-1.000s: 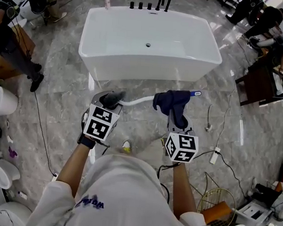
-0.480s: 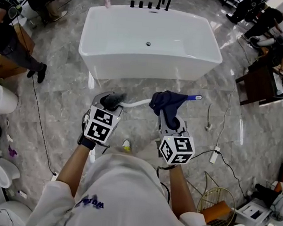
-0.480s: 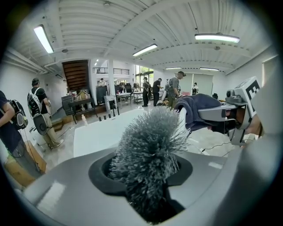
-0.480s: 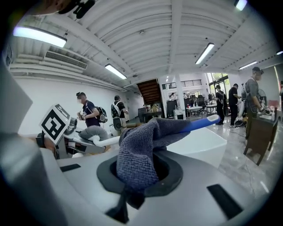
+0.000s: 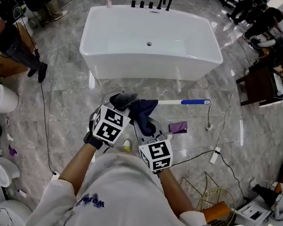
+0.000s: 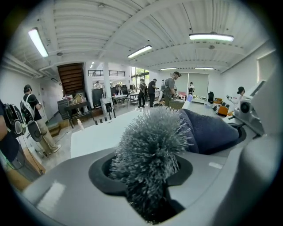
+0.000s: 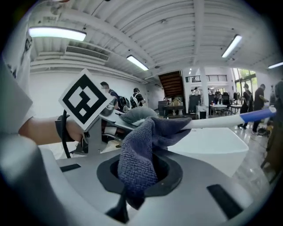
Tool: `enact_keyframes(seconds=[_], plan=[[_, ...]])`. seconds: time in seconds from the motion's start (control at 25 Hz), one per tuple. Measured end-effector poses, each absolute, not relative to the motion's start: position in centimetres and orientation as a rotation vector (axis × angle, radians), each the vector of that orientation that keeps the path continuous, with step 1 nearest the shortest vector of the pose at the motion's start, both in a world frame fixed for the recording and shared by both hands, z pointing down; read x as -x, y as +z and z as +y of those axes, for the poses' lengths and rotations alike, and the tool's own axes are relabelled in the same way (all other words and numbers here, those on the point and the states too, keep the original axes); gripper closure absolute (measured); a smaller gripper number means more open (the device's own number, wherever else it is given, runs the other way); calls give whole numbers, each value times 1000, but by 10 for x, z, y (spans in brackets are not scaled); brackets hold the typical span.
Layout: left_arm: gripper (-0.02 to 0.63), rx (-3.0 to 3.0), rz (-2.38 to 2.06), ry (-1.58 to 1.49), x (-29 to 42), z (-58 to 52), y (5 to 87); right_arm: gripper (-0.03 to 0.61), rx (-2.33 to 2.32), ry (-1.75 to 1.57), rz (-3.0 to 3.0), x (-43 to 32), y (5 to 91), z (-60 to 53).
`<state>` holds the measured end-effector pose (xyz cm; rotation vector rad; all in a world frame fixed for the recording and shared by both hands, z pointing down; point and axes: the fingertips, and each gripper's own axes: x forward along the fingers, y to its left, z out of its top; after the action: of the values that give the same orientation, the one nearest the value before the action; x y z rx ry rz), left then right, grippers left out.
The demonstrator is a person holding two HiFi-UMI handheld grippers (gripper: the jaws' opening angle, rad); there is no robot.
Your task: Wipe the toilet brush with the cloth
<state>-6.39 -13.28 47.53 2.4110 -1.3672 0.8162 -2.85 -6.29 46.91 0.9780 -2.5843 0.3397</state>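
- Dark blue cloth (image 7: 137,150) is pinched in the closed jaws of the right hand-held gripper (image 5: 145,121), and its free end is draped over the white handle (image 7: 212,122) just ahead of those jaws.
- The toilet brush (image 6: 150,141) is held by its grey bristle head, on which the left hand-held gripper (image 5: 119,102) is clamped. The cloth lies just beside that head, to the left hand-held gripper's right.
- The step in hand is judged to be a wipe along the handle.
- For a clean stroke, the bristle head should be held firm and level. The cloth should be drawn away from it toward the blue tip (image 5: 195,102) with light pressure, so that the fabric is not dragged out of the jaws or slid off the shaft.
- Only in the head view is the whole handle seen, reaching well beyond the right hand-held gripper, with the white bathtub (image 5: 150,66) farther ahead.
- Only in the left gripper view are the squeezed bristles seen between the jaws. Only in the right gripper view is the fold of cloth over the shaft made out.
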Motion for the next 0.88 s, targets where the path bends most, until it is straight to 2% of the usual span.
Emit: enact_keyframes(seconds=[0.32,0.88], plan=[[437,-2341,-1373,749,92,-132,478,534,-1160,381,-2536,-37,462,-90],[437,-2339,-1393,759,103,-131,481,535,-1380,363,-2437,-94,452,-115]])
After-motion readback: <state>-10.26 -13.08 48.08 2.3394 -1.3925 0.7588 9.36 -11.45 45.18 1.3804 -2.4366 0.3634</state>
